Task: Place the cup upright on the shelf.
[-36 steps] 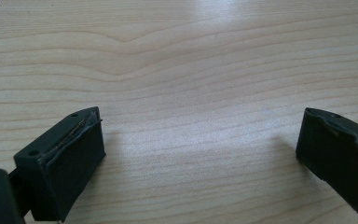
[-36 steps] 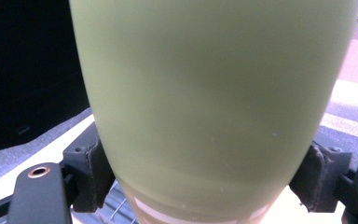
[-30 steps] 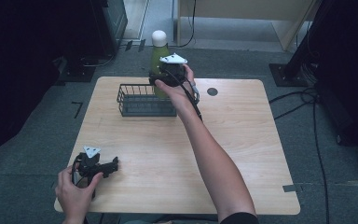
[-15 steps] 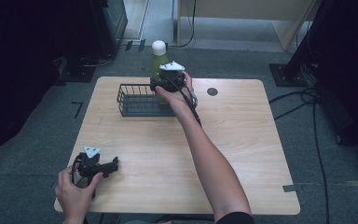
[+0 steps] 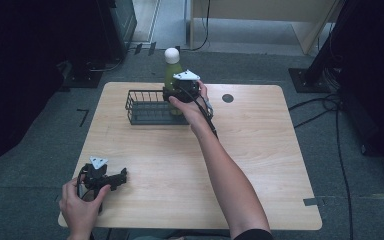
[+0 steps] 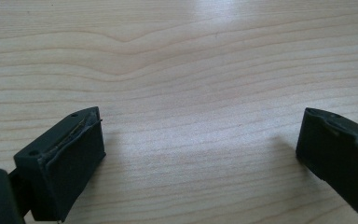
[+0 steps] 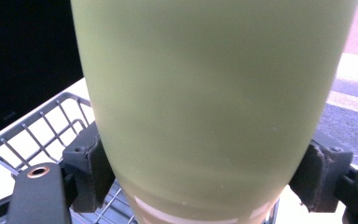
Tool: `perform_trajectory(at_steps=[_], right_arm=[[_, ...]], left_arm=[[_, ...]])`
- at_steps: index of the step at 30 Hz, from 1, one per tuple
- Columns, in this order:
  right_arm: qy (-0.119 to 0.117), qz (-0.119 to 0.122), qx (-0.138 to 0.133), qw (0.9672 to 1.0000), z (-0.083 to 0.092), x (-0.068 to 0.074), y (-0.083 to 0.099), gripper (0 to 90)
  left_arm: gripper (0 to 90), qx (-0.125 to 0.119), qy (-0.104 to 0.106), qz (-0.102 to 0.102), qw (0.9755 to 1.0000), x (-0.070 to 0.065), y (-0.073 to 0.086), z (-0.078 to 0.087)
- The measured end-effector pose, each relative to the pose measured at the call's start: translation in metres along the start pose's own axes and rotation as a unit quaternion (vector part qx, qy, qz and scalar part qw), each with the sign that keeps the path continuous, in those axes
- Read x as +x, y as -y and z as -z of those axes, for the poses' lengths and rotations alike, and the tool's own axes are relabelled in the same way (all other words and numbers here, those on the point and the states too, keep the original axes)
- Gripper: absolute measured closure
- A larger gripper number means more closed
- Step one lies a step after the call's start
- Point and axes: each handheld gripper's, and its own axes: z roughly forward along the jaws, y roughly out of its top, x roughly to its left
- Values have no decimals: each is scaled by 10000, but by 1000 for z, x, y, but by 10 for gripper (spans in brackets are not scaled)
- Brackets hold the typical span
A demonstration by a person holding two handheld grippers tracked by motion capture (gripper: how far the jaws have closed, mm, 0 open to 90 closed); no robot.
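A pale green bottle [image 5: 171, 72] with a white cap stands upright at the right end of a dark wire basket [image 5: 145, 107] at the far side of the table. Its lower part reaches down among the basket's wires. My right gripper [image 5: 174, 94] is shut on the bottle, one pad pressed to each side. In the right gripper view the bottle [image 7: 214, 93] is very close between the right gripper [image 7: 205, 179] jaws, with the basket [image 7: 32, 135] below and to the left. My left gripper [image 5: 122, 176] rests near the front left corner, open over bare wood, as the left gripper [image 6: 200, 154] view confirms.
The wooden table [image 5: 260, 165] has a small dark round hole [image 5: 227, 98] right of the basket. Grey floor surrounds the table, with cables [image 5: 330, 107] on the right and dark equipment at the back left.
The right hand has lowered the green bottle, so its cap sits lower and its base has sunk into the basket's right end. The left hand has kept still.
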Motion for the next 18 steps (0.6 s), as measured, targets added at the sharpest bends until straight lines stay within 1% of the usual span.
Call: perform_trajectory(at_steps=[1,2,6,9,10,11,12,13,15,18], right_arm=[[-19,-18,-15,10000,0,-1,0,196],[-39,-42,33,10000,2,-2,0,193],[3,-89,95,9999,5,-3,-2,185],[16,100,130,9999,8,-2,-4,169],[22,260,140,9996,9,-1,-5,172],[22,260,140,9996,9,-1,-5,172],[50,315,123,9994,10,0,-5,184],[35,311,87,9995,11,1,-6,201],[23,317,76,9995,11,1,-6,203],[20,260,65,9996,11,1,-6,203]], left_arm=[[13,1,0,0,10000,0,0,0],[13,0,1,0,10000,0,0,0],[13,-1,-1,2,10000,0,0,0],[13,1,0,0,10000,0,0,0],[13,0,0,0,10000,0,0,0],[13,-1,0,2,10000,0,0,0],[13,0,0,1,10000,0,0,0],[13,2,1,0,10000,0,0,0],[13,1,0,1,10000,0,0,0],[13,2,1,0,10000,0,0,0]])
